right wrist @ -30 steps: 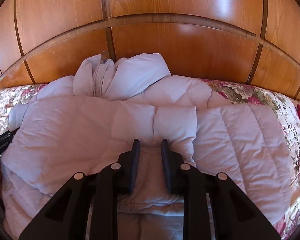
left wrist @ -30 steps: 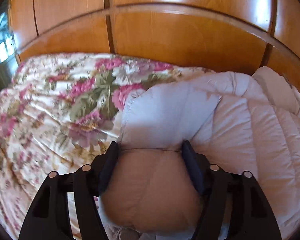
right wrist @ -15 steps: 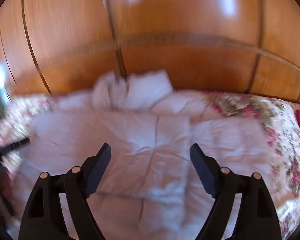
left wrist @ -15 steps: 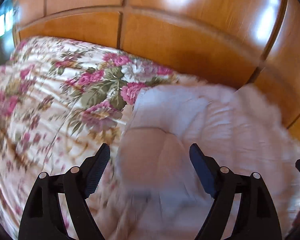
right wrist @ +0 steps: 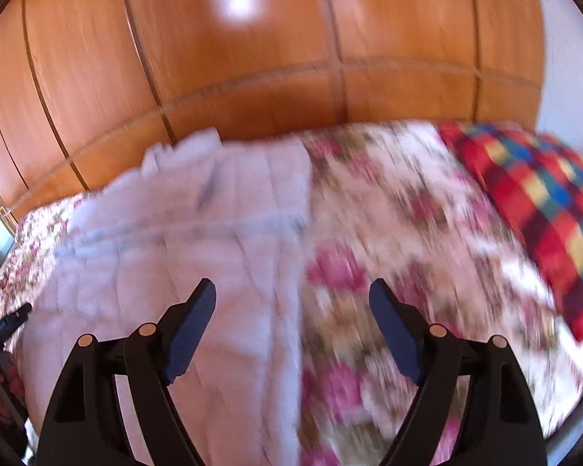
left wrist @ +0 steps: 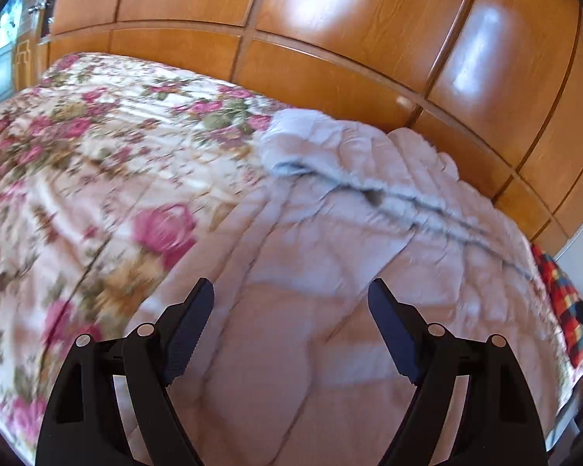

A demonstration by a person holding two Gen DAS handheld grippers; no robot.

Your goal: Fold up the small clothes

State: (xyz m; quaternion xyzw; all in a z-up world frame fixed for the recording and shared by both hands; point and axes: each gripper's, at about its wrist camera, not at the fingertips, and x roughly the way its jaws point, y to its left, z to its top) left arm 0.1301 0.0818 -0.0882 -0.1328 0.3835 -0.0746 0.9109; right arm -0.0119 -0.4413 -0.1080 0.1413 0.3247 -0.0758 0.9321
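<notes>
Currently, garment: pale quilted puffer jacket [left wrist: 330, 272], lying flat on the floral bedspread [left wrist: 77, 155], toward the bed's far edge against the wooden wardrobe doors [left wrist: 291, 19]
Garment, right view: jacket [right wrist: 175, 252] covers the left part of the bedspread [right wrist: 388, 252]; its straight side edge runs down the middle of that view
Left gripper [left wrist: 291, 330]: jaws spread wide, nothing between them, hanging above the jacket, not touching
Right gripper [right wrist: 291, 330]: jaws spread wide, empty, over the jacket's side edge
Handling, judged: light, puffy, very soft; slick shell likely to slide and spring back from a fold
Grip points, judged: pinch hem, cuff or stitched seam lines, not the padded middles
Containers: none seen; folds need pressing flat
Other: plaid cloth [right wrist: 544, 213] at the bed's right end, apart from the jacket
Blur: fine detail of zip and collar uncertain
</notes>
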